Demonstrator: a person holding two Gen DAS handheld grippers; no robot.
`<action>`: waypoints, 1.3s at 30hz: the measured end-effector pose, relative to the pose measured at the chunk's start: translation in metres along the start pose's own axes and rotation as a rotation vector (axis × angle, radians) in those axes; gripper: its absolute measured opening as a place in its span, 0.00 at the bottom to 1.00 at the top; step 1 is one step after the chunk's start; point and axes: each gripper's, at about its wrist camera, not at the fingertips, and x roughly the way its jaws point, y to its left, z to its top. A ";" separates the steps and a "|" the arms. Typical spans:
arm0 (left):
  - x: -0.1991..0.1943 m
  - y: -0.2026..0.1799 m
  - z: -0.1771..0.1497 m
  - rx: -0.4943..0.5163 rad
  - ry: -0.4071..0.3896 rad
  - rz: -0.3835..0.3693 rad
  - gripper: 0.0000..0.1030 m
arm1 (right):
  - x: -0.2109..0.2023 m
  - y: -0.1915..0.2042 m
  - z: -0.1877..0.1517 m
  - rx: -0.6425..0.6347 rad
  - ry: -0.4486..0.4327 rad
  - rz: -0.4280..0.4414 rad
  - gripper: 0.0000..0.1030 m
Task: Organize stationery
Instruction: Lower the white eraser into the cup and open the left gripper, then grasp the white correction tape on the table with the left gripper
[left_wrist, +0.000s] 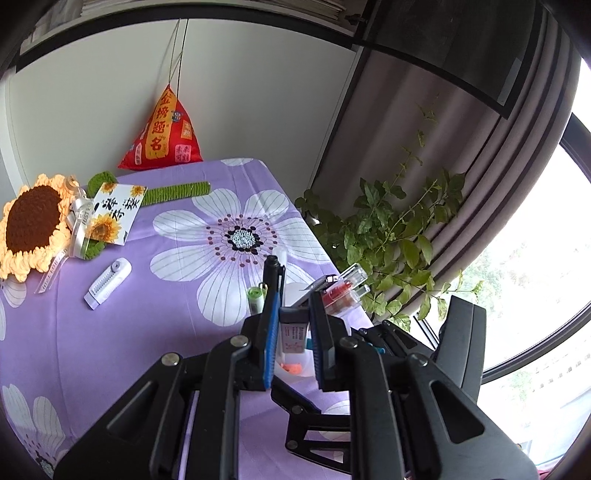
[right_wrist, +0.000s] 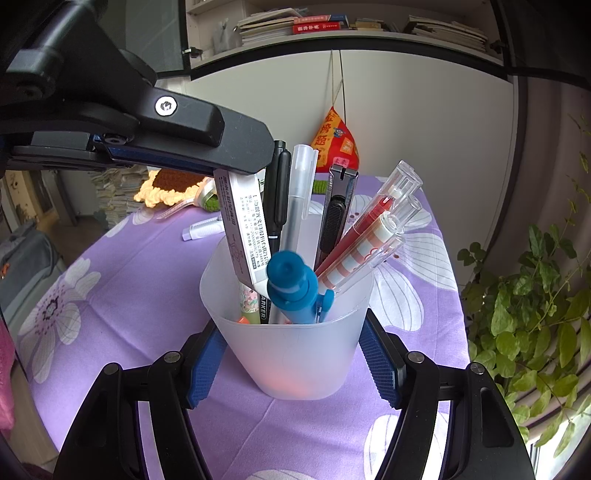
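Observation:
A translucent white cup (right_wrist: 295, 354) stands on the purple flowered cloth (right_wrist: 147, 295). My right gripper (right_wrist: 293, 363) is shut on it, with a blue pad on each side of its lower wall. In the cup are a black marker (right_wrist: 277, 192), a clear pen (right_wrist: 295, 206), a utility knife (right_wrist: 336, 218), red pens (right_wrist: 373, 236) and a blue pen (right_wrist: 295, 291). My left gripper (left_wrist: 293, 314) comes in from above, shut on a white printed eraser box (right_wrist: 243, 225), whose lower end is inside the cup's rim. A white slider tool (left_wrist: 108, 282) lies alone on the cloth, far left.
A crochet sunflower (left_wrist: 31, 227) with a card (left_wrist: 114, 214) and green stem lies at the table's far left. A red pouch (left_wrist: 162, 133) hangs against the back wall. A leafy plant (left_wrist: 399, 236) and a curtain stand just past the table's right edge.

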 end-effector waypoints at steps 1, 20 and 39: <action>0.000 0.001 0.000 -0.004 0.003 -0.003 0.14 | 0.000 0.000 0.000 0.000 0.000 0.000 0.69; -0.021 0.059 -0.006 -0.070 -0.059 0.203 0.33 | 0.000 0.000 0.001 -0.001 0.000 0.000 0.69; 0.009 0.149 -0.022 0.009 -0.011 0.453 0.49 | 0.002 0.003 0.002 0.007 0.001 -0.015 0.69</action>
